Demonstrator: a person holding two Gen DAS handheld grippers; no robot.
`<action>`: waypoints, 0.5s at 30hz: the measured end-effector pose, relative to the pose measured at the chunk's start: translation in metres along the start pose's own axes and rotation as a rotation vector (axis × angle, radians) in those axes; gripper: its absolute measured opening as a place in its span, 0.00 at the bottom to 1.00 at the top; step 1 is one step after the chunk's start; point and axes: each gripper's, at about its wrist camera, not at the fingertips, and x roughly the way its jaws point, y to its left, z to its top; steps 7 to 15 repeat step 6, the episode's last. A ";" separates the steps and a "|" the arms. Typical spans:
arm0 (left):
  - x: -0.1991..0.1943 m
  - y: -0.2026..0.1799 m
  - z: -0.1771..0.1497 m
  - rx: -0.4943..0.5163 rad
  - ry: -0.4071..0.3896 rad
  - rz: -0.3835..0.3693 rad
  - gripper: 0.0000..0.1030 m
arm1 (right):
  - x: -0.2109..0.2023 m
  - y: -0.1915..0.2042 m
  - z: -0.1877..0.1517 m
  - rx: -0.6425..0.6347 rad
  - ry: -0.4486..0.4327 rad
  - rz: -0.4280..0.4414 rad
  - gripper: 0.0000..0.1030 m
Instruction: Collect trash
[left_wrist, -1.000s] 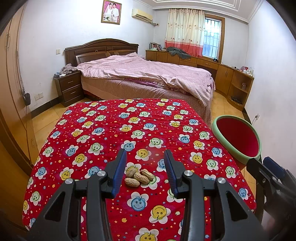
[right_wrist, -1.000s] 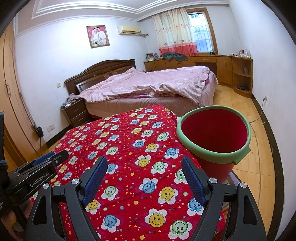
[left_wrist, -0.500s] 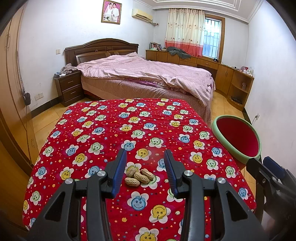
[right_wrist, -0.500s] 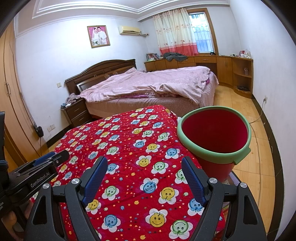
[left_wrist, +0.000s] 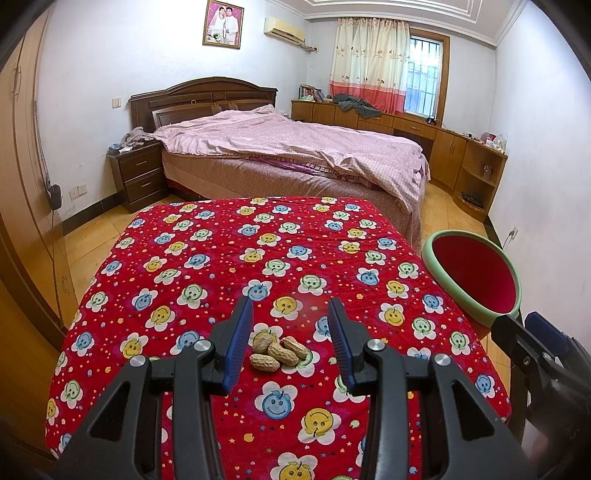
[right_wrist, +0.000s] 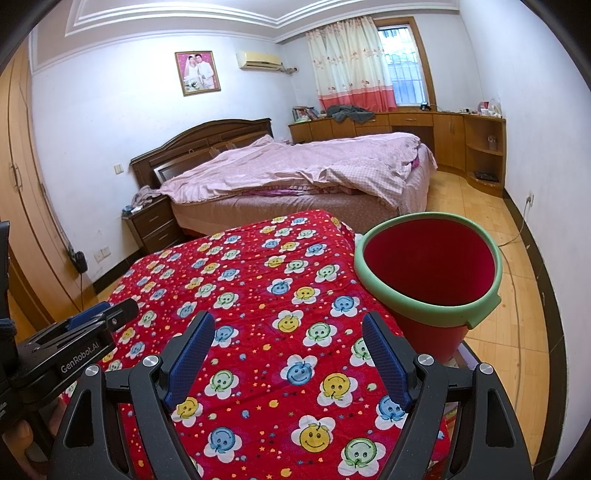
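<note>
While both hands wait above the red quilted cloth printed with smiling flowers (left_wrist: 207, 258), the small heap of tan peanut shells (left_wrist: 277, 350) lies on it between the blue-padded fingers of the left gripper (left_wrist: 290, 341), which stand apart and touch none of them. The right gripper (right_wrist: 288, 363) hangs with its fingers spread wide and empty, the red bucket with a green rim (right_wrist: 430, 273) at its one o'clock, off the cloth's edge. From the left view the bucket sits at about three o'clock. Risk seems to lie in the pinch: loose, rounded shells may squirt sideways or snag soft fabric, and any carried across could drop short of the rim.
</note>
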 end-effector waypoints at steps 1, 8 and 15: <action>0.000 0.001 0.000 0.000 0.000 0.000 0.41 | 0.000 0.000 0.000 0.000 0.000 -0.001 0.80; 0.000 0.000 0.000 0.001 0.000 -0.001 0.40 | 0.000 0.000 0.000 0.000 0.000 0.000 0.80; 0.000 0.000 0.000 0.001 0.000 -0.001 0.40 | 0.000 0.000 0.000 0.000 0.000 0.000 0.80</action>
